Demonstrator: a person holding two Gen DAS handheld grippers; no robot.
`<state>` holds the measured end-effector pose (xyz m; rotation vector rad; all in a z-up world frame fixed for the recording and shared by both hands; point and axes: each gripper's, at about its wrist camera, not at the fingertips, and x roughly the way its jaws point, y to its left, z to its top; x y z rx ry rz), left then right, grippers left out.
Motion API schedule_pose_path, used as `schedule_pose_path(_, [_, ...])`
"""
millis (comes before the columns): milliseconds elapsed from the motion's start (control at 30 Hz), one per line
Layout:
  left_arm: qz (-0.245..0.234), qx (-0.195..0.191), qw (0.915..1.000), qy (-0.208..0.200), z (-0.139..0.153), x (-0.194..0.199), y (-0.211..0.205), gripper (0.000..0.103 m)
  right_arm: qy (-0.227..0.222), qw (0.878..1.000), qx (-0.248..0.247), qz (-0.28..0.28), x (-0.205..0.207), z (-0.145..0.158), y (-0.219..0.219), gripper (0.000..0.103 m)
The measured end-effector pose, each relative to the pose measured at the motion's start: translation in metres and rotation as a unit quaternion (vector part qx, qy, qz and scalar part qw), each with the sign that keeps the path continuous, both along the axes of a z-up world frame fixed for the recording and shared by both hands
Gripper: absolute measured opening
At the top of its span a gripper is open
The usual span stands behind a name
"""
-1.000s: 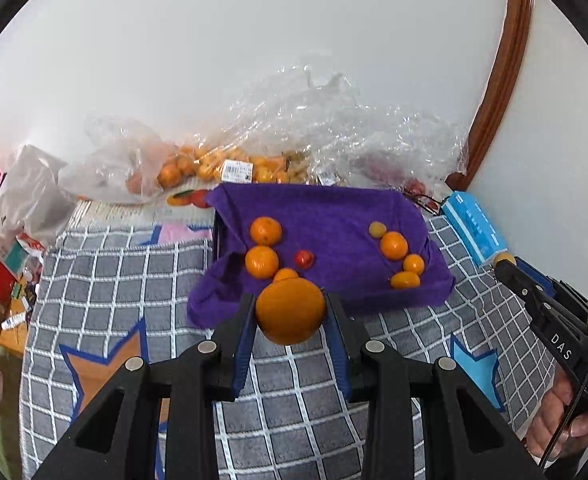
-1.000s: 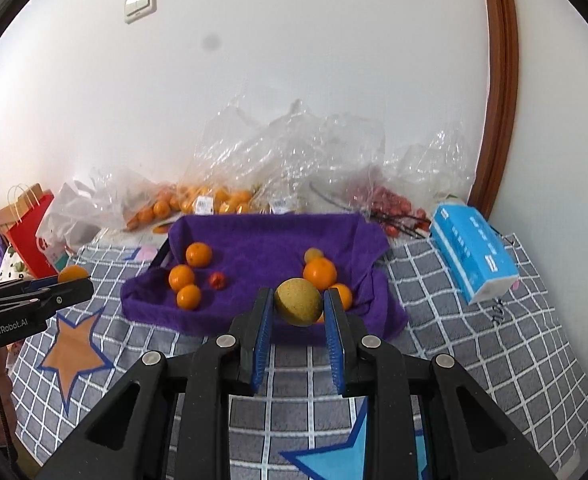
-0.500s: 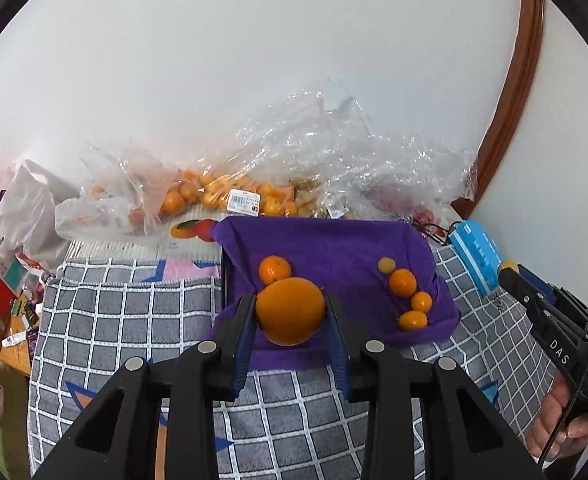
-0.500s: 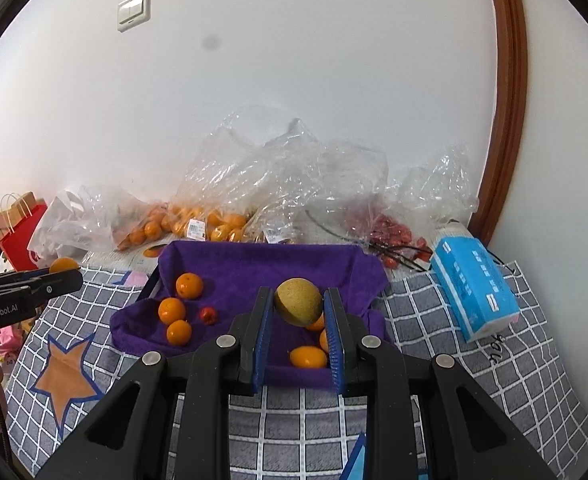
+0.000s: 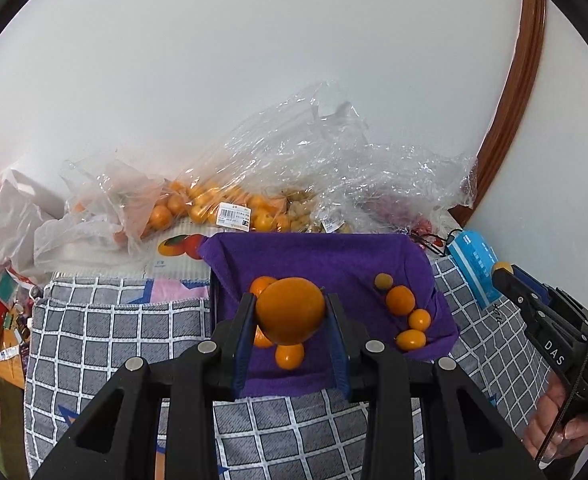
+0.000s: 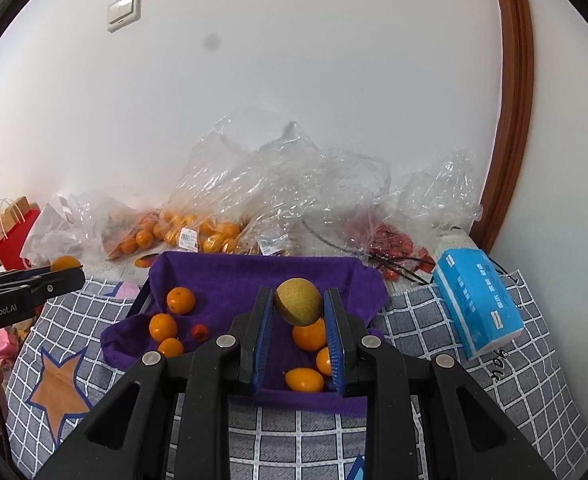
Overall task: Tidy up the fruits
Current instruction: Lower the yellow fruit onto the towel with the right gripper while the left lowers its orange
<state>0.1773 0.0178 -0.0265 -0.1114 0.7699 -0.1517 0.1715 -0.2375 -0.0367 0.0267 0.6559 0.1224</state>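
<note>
My left gripper [image 5: 290, 310] is shut on a large orange [image 5: 290, 307], held above the left half of a tray lined with a purple cloth [image 5: 325, 258]. My right gripper [image 6: 298, 304] is shut on a yellow-green round fruit [image 6: 297, 301] over the tray's right half [image 6: 230, 272]. Small oranges lie in two groups on the cloth: one at the left [image 6: 180, 300], one at the right [image 5: 400, 300]. A small red fruit [image 6: 200, 332] sits beside the left group. Each gripper shows at the edge of the other's view, the right one [image 5: 501, 270] and the left one [image 6: 68, 266].
Clear plastic bags of oranges [image 5: 198, 208] and red fruit [image 6: 389, 240] are piled against the wall behind the tray. A blue tissue pack [image 6: 477, 308] lies right of it. A grey checked cloth [image 6: 453, 360] covers the table. White bags [image 5: 10, 216] and a red bag [image 6: 12, 232] stand at the left.
Both grippers have carried their fruit forward from the near edge to above the purple tray. The view has tilted up, showing more wall. Both grips are unchanged.
</note>
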Motion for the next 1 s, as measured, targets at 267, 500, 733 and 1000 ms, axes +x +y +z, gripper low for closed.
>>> schedule_pose_path(267, [0.002,-0.001,1.0,-0.003,0.001,0.013,0.002,0.032,-0.001,1.0,-0.002,0.009,0.016,0.0,0.003,0.026])
schedule_pose_path(500, [0.006,0.003,1.0,0.003,-0.005,0.026,0.002,0.032,0.005,1.0,0.003,0.012,0.028,-0.009,0.001,0.026])
schedule_pose_path(733, [-0.003,0.002,0.9998,0.019,-0.019,0.042,-0.007,0.032,0.015,1.0,0.003,0.01,0.036,-0.023,-0.005,0.026])
schedule_pose_path(1000, [-0.009,0.001,0.9993,0.036,-0.035,0.058,-0.013,0.032,0.033,0.999,0.004,0.008,0.051,-0.041,-0.008,0.026])
